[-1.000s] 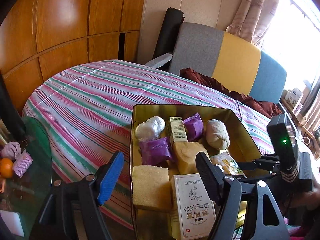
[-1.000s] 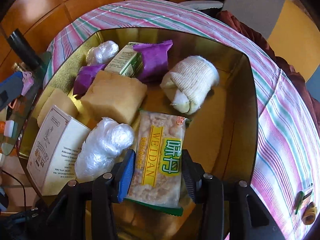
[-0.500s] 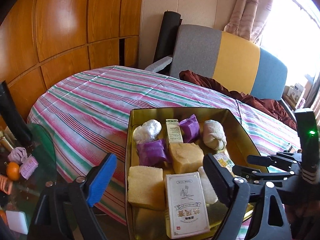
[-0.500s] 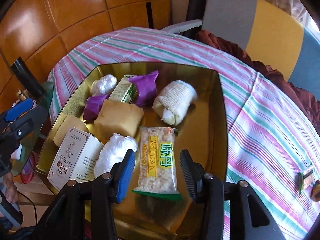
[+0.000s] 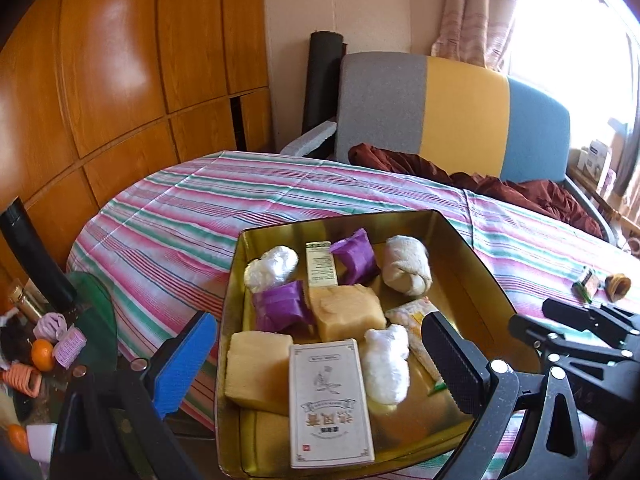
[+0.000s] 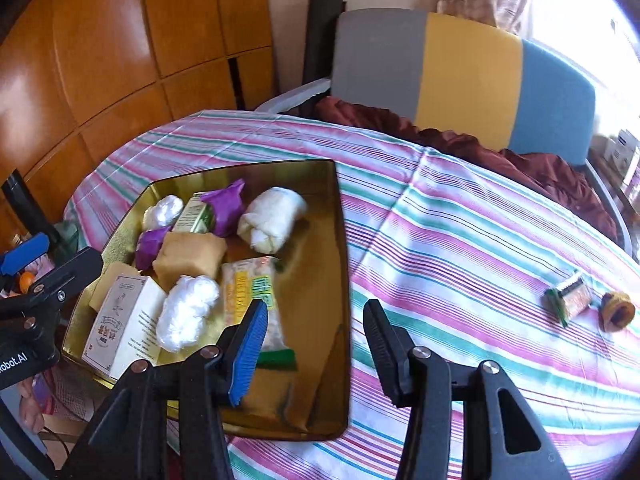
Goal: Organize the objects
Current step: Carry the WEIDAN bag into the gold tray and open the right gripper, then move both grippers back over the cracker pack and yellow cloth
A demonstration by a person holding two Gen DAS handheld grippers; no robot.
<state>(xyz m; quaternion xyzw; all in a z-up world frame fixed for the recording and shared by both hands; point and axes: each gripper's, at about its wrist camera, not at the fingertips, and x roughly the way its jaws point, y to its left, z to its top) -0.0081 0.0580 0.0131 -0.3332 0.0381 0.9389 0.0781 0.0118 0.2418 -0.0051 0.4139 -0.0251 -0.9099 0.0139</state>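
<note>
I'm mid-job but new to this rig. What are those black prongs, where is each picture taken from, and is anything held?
No robot: a person holds a hand-held gripper in each hand, each with a fisheye camera looking along its two fingers. The left gripper hangs open over the gold tin, which holds boxes, sponges and wrapped snacks. The right gripper is open at the tin's right edge, empty. On the striped cloth lie a small packet and a brown piece.
</note>
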